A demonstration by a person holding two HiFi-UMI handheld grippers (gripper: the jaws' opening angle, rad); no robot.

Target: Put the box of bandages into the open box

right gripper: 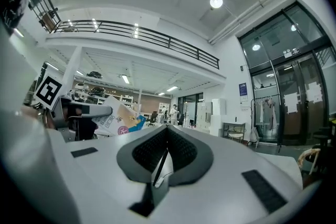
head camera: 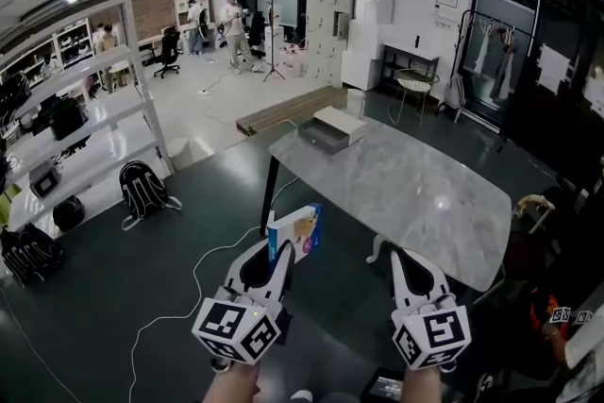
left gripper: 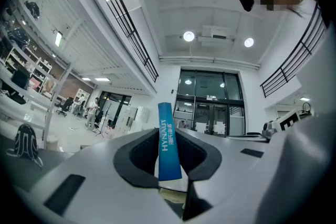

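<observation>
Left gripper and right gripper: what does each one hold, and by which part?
The left gripper holds the box of bandages by its lower end, jaws pressing its two broad faces. The right gripper holds nothing; its jaws are together.

Left gripper [head camera: 279, 252] held out ahead of the person, jaws clamped on the narrow sides of an upright box [head camera: 300, 231]; right gripper [head camera: 404, 258] alongside, jaws pressed together, nothing between them. Both point forward, set apart.
</observation>
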